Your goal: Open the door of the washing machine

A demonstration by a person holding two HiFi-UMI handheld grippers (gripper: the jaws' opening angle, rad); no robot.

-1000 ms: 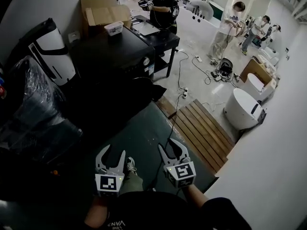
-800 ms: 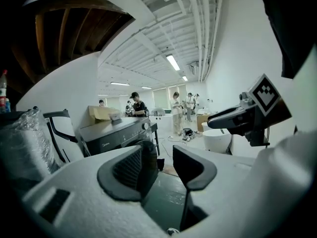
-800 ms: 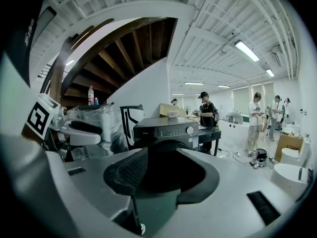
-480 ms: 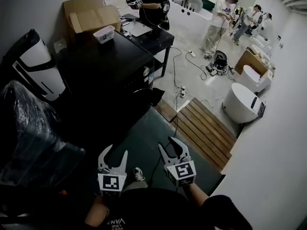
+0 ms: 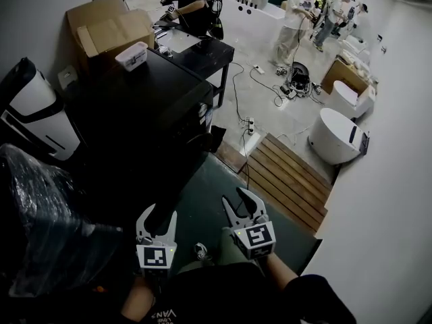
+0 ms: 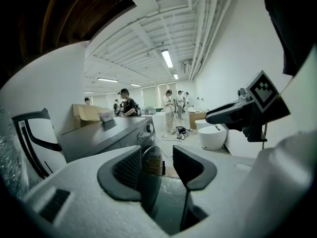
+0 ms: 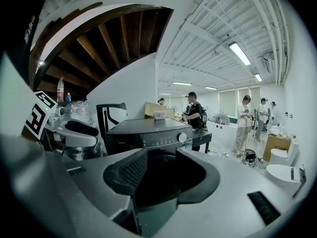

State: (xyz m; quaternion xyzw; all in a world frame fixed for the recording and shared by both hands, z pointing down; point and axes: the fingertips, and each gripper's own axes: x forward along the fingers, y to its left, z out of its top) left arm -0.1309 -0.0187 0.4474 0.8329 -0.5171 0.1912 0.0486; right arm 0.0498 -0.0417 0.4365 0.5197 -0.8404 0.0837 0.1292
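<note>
A black front-loading washing machine (image 5: 145, 106) stands ahead and to the left. Its round door (image 7: 166, 170) is closed under a control panel with a silver knob (image 7: 182, 137). My left gripper (image 5: 156, 223) and right gripper (image 5: 244, 209) are held side by side over a green mat, short of the machine. Both are open with nothing between the jaws, and the right jaws have just opened a little wider. In the left gripper view the left gripper (image 6: 163, 163) frames the door's edge (image 6: 151, 158). In the right gripper view the right gripper (image 7: 161, 175) points straight at the door.
A white box (image 5: 131, 55) sits on the machine's top, with a cardboard box (image 5: 108, 29) behind it. A black table (image 5: 199, 51) stands beyond, with several people near it. A plastic-wrapped bundle (image 5: 40, 214) is at left. A wooden pallet (image 5: 287, 177), a white tub (image 5: 334, 137) and floor cables (image 5: 246, 123) lie to the right.
Both grippers and the head have moved forward towards the washing machine, which now sits nearer and further left in view. The grippers keep their side-by-side pose.
</note>
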